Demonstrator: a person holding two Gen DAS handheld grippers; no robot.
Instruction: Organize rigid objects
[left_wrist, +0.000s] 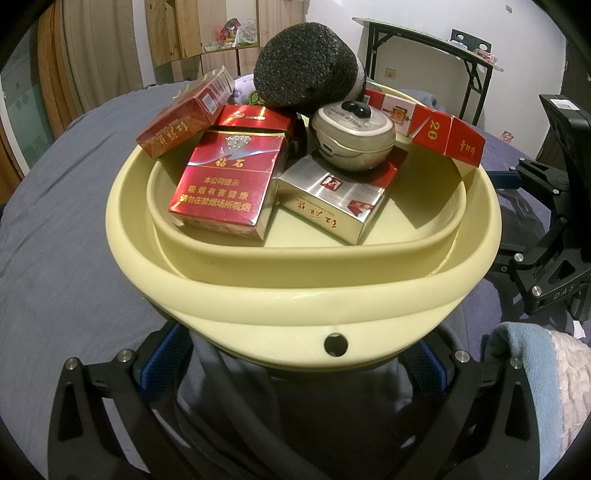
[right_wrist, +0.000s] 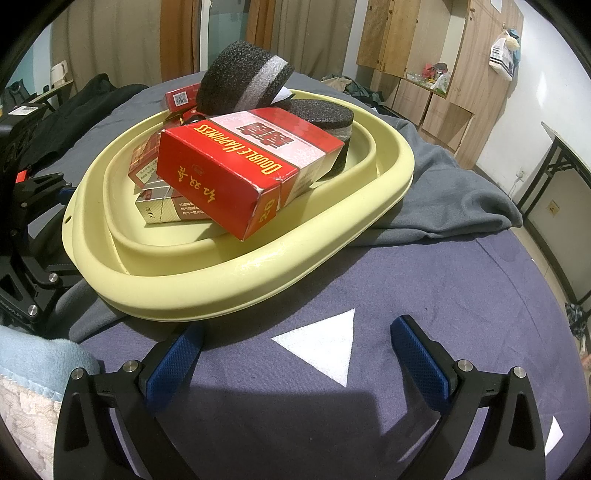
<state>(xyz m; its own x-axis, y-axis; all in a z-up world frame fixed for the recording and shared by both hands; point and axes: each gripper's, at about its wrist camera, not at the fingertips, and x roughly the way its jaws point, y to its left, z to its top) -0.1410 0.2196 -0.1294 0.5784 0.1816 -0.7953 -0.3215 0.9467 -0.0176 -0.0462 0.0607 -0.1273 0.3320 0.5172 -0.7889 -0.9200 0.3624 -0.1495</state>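
Note:
A pale yellow collapsible basin (left_wrist: 303, 310) sits on the blue bedsheet and holds several red and silver cigarette packs (left_wrist: 225, 184), a round silver case (left_wrist: 352, 142) and a black foam pad (left_wrist: 306, 62). In the right wrist view the basin (right_wrist: 236, 273) also holds a large red Double Happiness carton (right_wrist: 236, 166) and black foam discs (right_wrist: 240, 74). My left gripper (left_wrist: 295, 354) is open, its fingers (left_wrist: 166, 365) spread under the basin's near rim. My right gripper (right_wrist: 295, 354) is open and empty above the sheet, just short of the basin.
A grey cloth (right_wrist: 443, 192) lies under and beside the basin. A light blue towel (left_wrist: 532, 369) is at my lower right. A white triangle patch (right_wrist: 325, 343) marks the sheet. Wooden cabinets (right_wrist: 436, 55) and a folding table (left_wrist: 428, 40) stand beyond the bed.

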